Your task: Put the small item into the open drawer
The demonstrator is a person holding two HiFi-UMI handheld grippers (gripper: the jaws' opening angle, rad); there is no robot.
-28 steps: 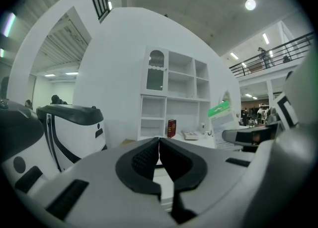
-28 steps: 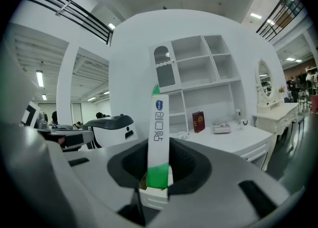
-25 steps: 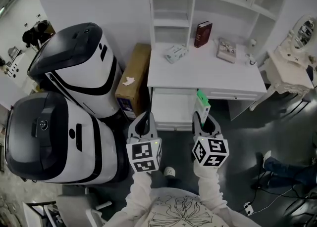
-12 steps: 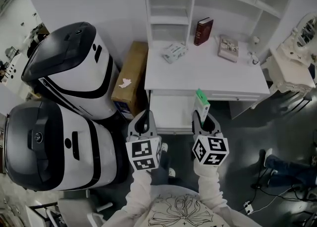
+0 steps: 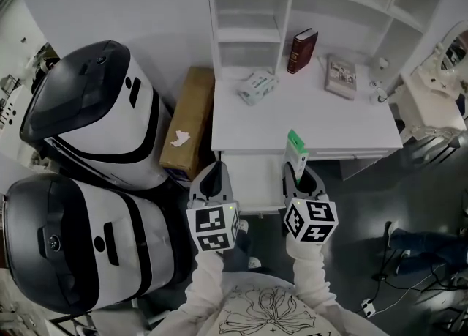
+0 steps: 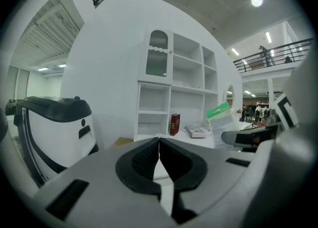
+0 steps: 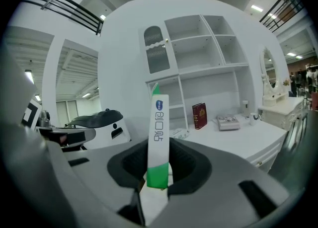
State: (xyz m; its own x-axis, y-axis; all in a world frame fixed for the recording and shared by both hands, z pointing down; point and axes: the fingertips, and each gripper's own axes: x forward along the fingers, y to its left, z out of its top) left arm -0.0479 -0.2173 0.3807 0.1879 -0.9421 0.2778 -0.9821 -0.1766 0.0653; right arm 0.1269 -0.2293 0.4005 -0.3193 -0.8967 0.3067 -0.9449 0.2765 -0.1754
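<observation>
The small item is a flat white-and-green packet (image 5: 296,151), standing upright in my right gripper (image 5: 295,172), which is shut on its lower end. In the right gripper view the packet (image 7: 159,132) rises between the dark pads. The open drawer (image 5: 252,181) juts out from under the white desk (image 5: 307,118), and both gripper tips hover at its front edge. My left gripper (image 5: 212,176) is to the left of the right one. Its pads meet at the tip with nothing between them (image 6: 159,140).
Two large white-and-black machines (image 5: 95,107) (image 5: 73,247) stand close on the left. A cardboard box (image 5: 189,122) leans between them and the desk. On the desktop are a red book (image 5: 302,50), a tissue pack (image 5: 257,86) and a flat box (image 5: 340,76).
Both grippers have moved forward together toward the desk. The drawer front now lies under their tips. The packet stays held in the right gripper.
</observation>
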